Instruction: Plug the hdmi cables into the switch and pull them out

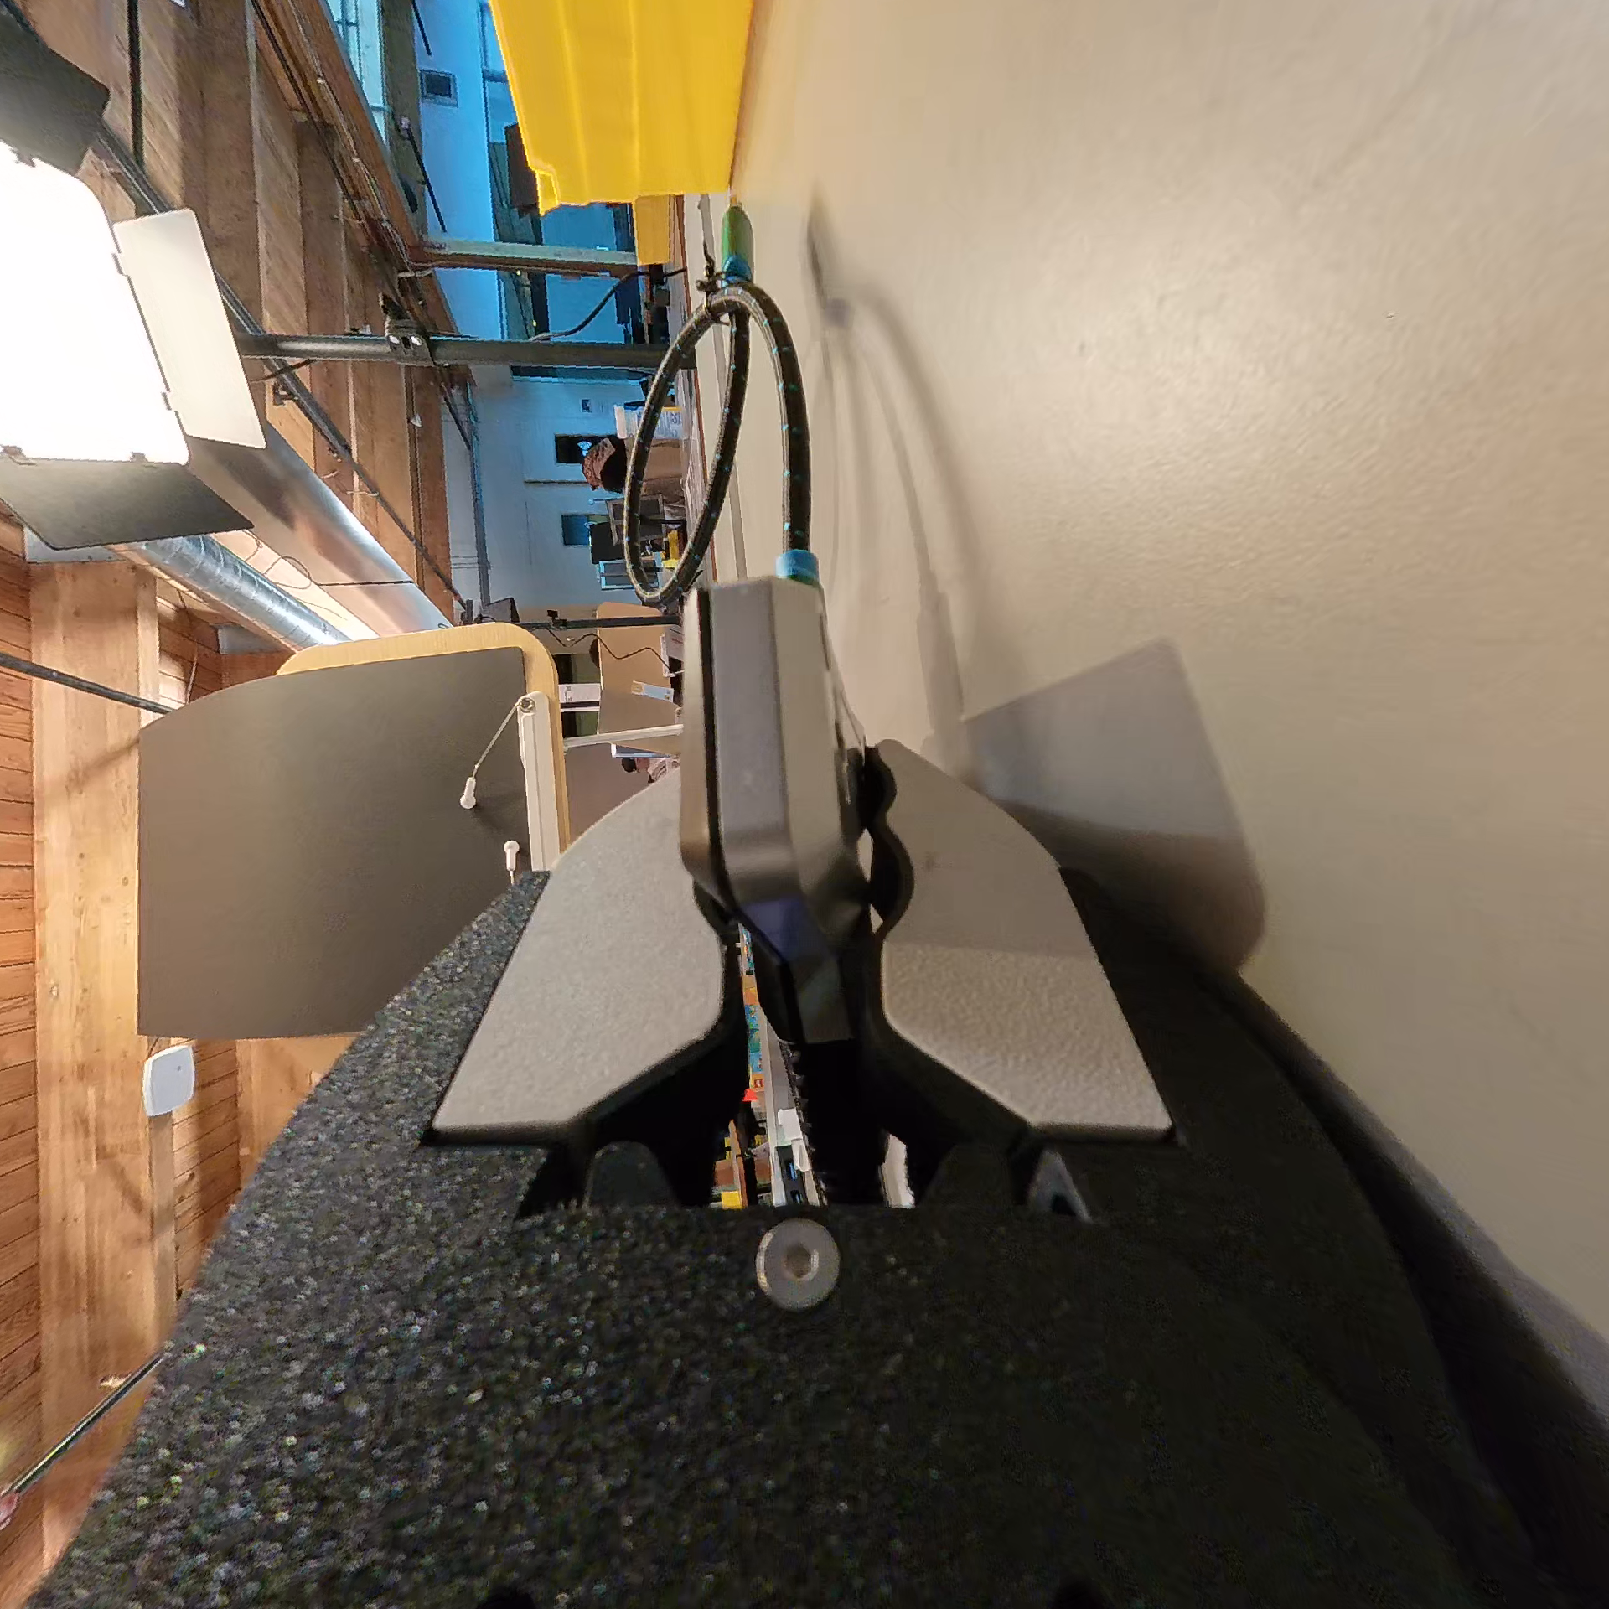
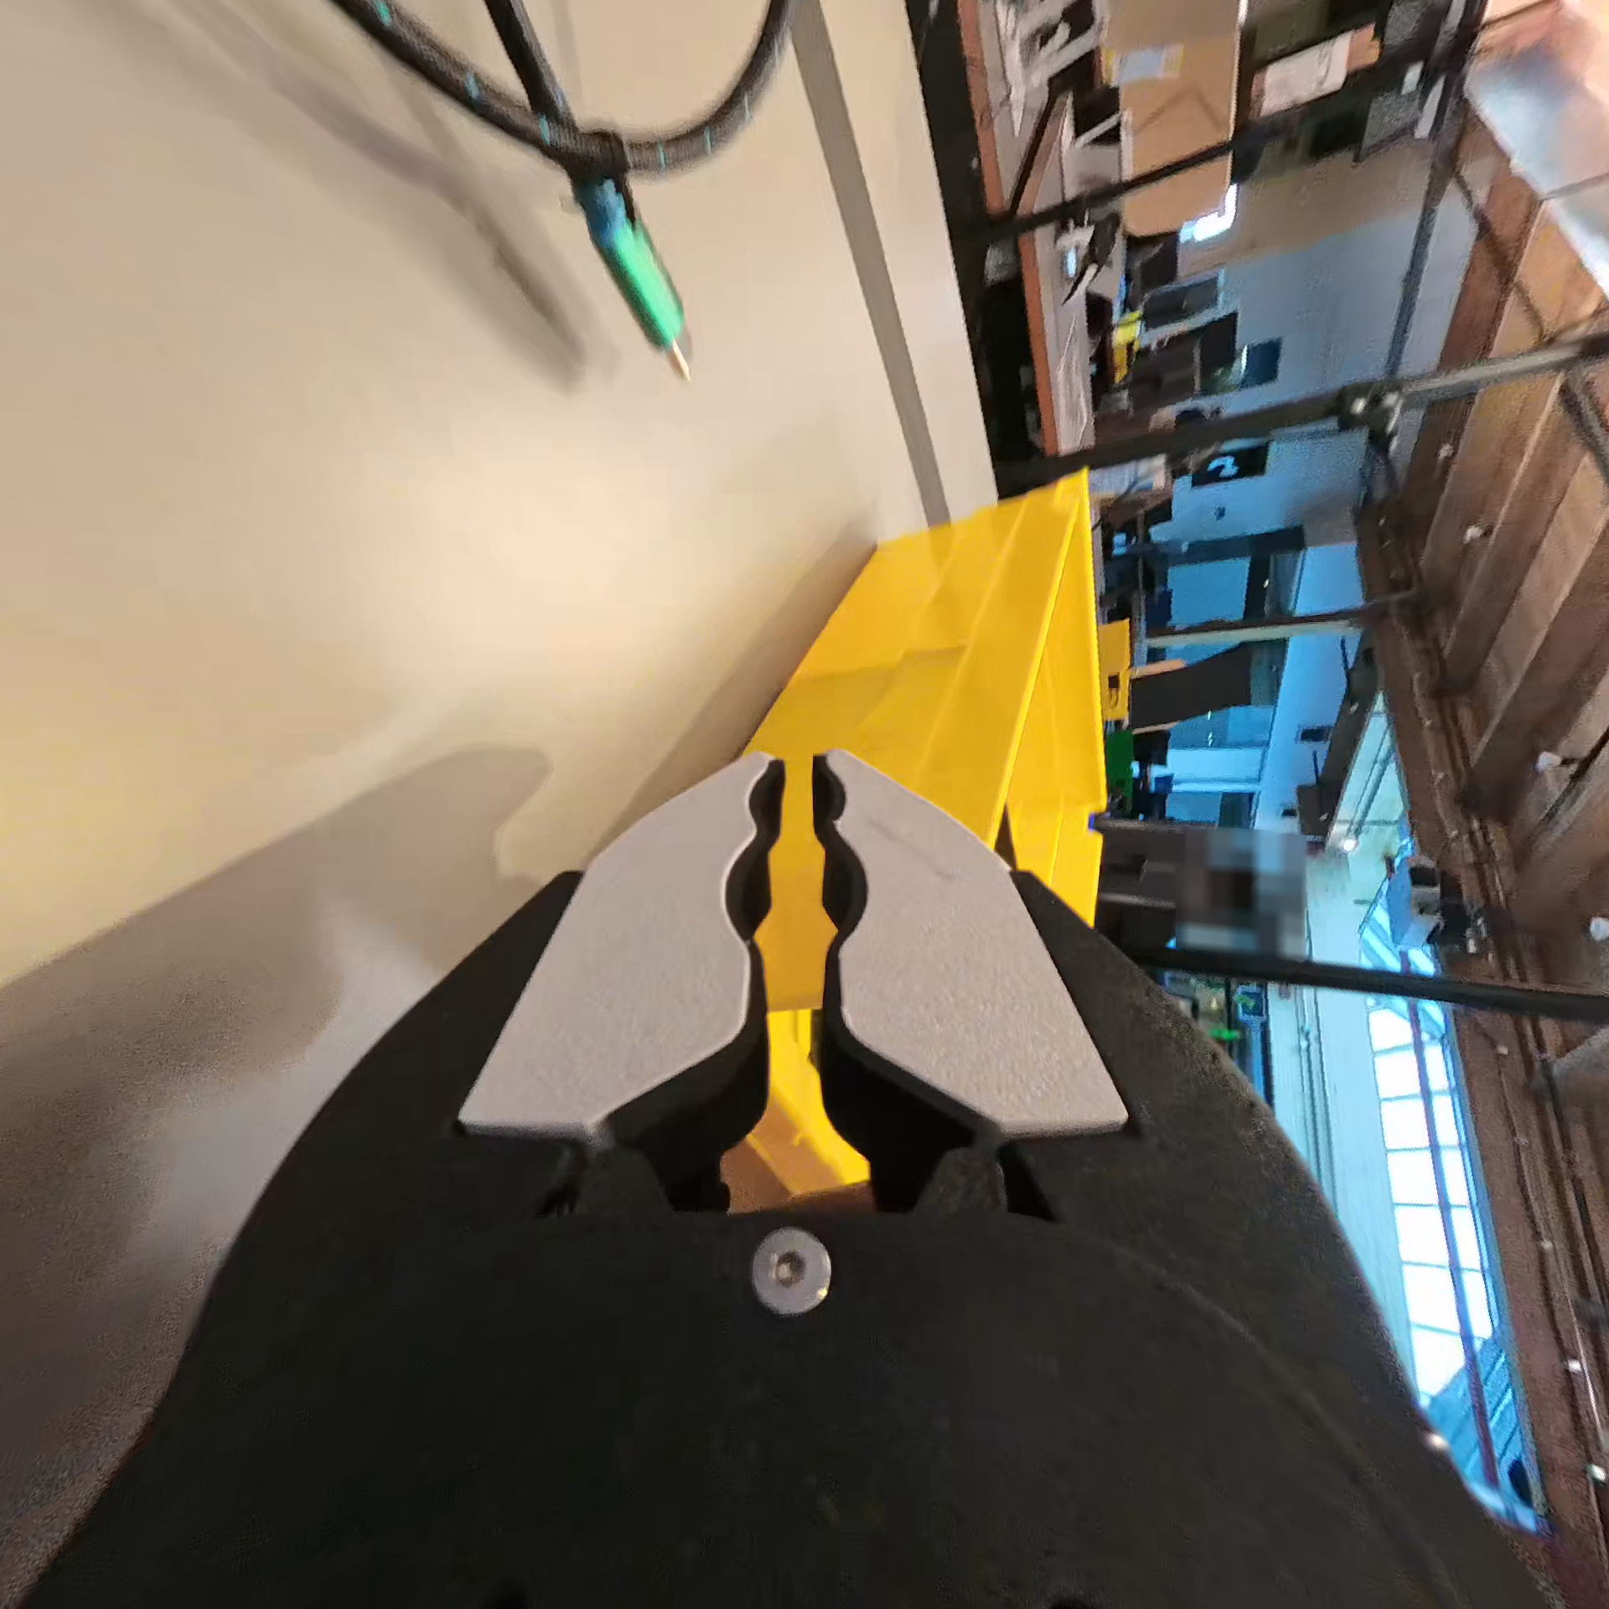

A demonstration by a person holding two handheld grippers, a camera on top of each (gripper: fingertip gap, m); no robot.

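Note:
In the left wrist view my left gripper [image 1: 784,784] is shut on the dark grey HDMI switch [image 1: 757,740] and holds it edge-on above the cream table [image 1: 1219,348]. A black braided cable [image 1: 788,418] with a blue collar leaves the switch's far end, loops, and ends in a green plug [image 1: 736,231] that hangs free. In the right wrist view my right gripper [image 2: 798,766] is empty, its jaws almost together with a thin slit between them. The green plug [image 2: 631,270] and braided cable [image 2: 696,131] hang blurred at upper left, well apart from it.
A yellow plastic bin [image 2: 940,662] stands on the table [image 2: 305,435] right ahead of the right gripper; it also shows in the left wrist view [image 1: 627,96]. Shelving, wooden walls and a studio light lie beyond the table edge. My right fingertips sit around 25 centimetres from my left ones.

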